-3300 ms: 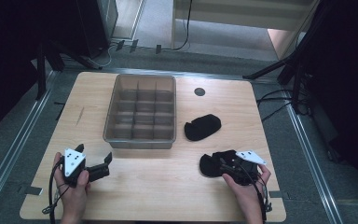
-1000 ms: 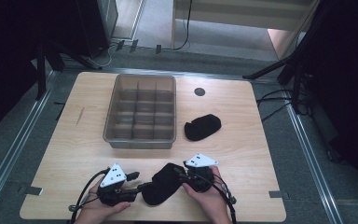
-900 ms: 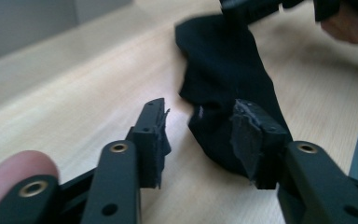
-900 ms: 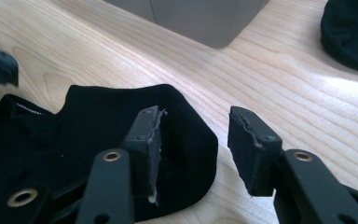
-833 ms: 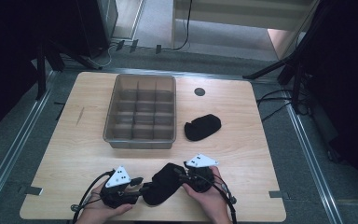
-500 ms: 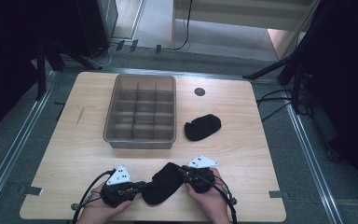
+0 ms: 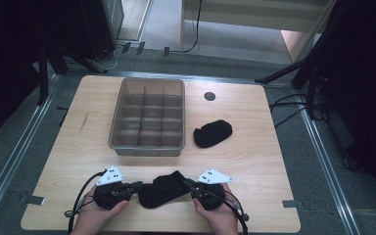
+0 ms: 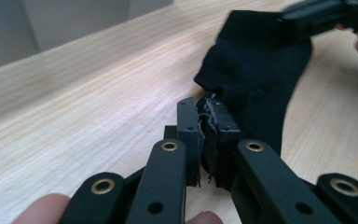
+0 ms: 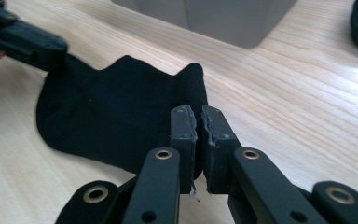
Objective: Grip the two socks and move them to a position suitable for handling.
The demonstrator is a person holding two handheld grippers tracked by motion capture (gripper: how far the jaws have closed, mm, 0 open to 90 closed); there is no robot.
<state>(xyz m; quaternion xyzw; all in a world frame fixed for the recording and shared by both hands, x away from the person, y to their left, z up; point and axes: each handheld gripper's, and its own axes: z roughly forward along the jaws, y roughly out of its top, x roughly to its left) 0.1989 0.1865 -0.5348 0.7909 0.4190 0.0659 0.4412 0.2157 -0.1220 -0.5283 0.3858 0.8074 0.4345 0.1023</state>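
Now the black sock [image 7: 162,189] lies flat on the table [image 7: 269,147] near its front edge, stretched between the two grippers. Left gripper [image 7: 136,186] pinches the sock's left end; in the left gripper view its jaws are pressed together with cloth [image 8: 242,88] between the pads. Right gripper [image 7: 188,183] pinches the right end; in the right gripper view the jaws sit nearly shut on a fold of the sock [image 9: 121,116]. Both hands rest at the front edge, left hand [image 7: 98,213] and right hand [image 7: 218,215], with little wood left between them and the rim.

Grey divided bin [image 7: 149,117] stands behind the sock, apart from it, with a strip of bare wood between. A second dark sock [image 7: 212,133] lies just right of the bin, not touching it. Bare wood stretches wide at left and right of the grippers. A small dark disc [image 7: 209,96] sits near the back edge.
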